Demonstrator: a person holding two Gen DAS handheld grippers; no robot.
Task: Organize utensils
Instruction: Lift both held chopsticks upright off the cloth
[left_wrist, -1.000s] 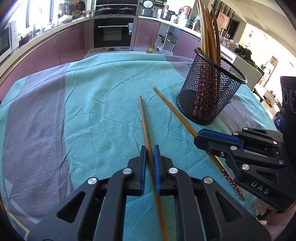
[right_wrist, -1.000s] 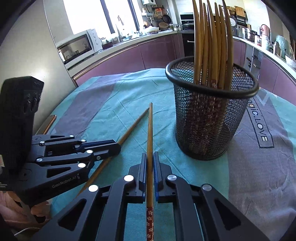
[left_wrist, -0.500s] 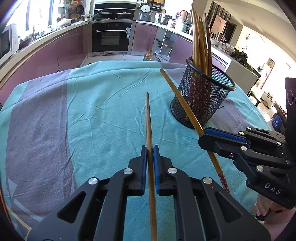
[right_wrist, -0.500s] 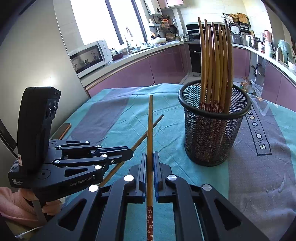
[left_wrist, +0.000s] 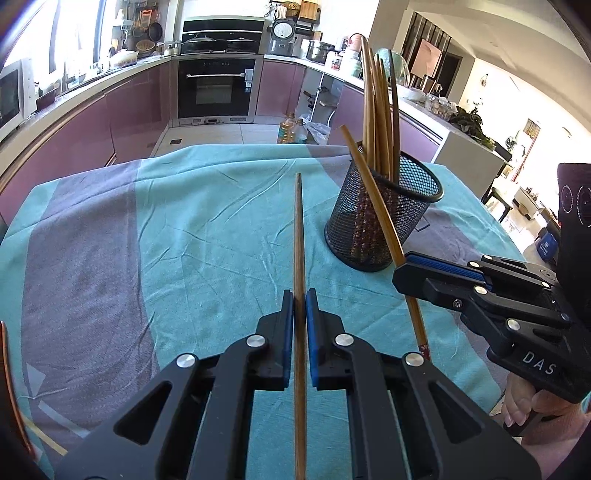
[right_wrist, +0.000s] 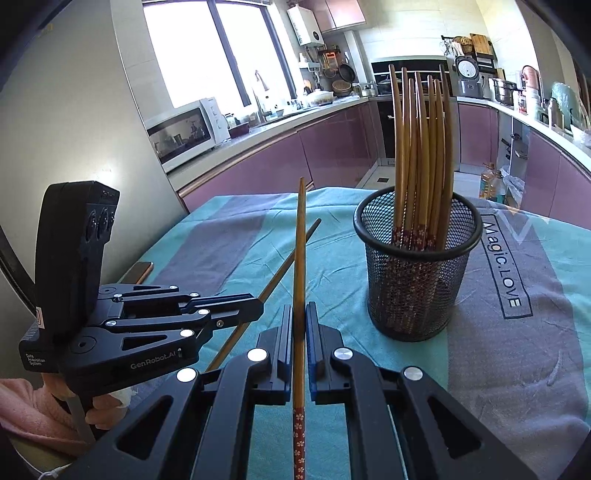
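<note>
One wooden chopstick (left_wrist: 298, 258) is clamped in the left gripper (left_wrist: 299, 310), and a flower-patterned chopstick (right_wrist: 299, 280) is clamped in the right gripper (right_wrist: 300, 321). Both are held above the teal tablecloth (left_wrist: 192, 236), near the black mesh holder (right_wrist: 417, 273) filled with upright chopsticks (right_wrist: 421, 147).

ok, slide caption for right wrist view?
Right gripper clamps a chopstick beside the mesh holder.

Open tablecloth (left_wrist: 155, 229) stretches ahead and left of the left gripper (left_wrist: 300, 306). To its right, the black mesh holder (right_wrist: 417, 280), its mouth crowded with upright chopsticks (right_wrist: 421, 155), and the right gripper (left_wrist: 402, 273) block passage.
</note>
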